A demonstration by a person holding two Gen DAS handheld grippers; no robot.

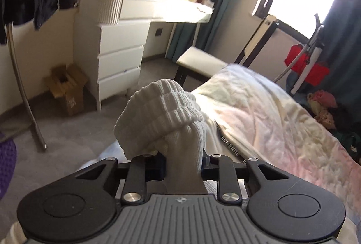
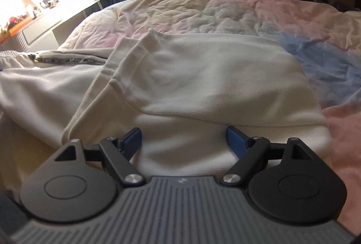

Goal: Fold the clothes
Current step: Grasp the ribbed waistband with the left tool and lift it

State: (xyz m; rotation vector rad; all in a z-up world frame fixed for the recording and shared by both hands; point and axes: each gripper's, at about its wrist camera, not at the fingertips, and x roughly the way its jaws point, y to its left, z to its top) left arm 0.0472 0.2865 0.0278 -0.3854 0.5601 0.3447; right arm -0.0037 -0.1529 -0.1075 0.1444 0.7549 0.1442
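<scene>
Bedroom, pastel duvet (image 2: 237, 15) on the bed
White zip jacket (image 2: 203, 76) lies on the duvet; left gripper (image 1: 183, 163) clamped on its ribbed cuff (image 1: 162, 113), right gripper (image 2: 183, 136) spread wide over the hem

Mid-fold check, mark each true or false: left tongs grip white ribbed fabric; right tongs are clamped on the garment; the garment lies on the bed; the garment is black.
1. The left tongs grip the white ribbed cuff: true.
2. The right tongs are clamped on the garment: false, they stand open over it.
3. The garment lies on the bedspread: true.
4. The garment is black: false, it is white.
</scene>
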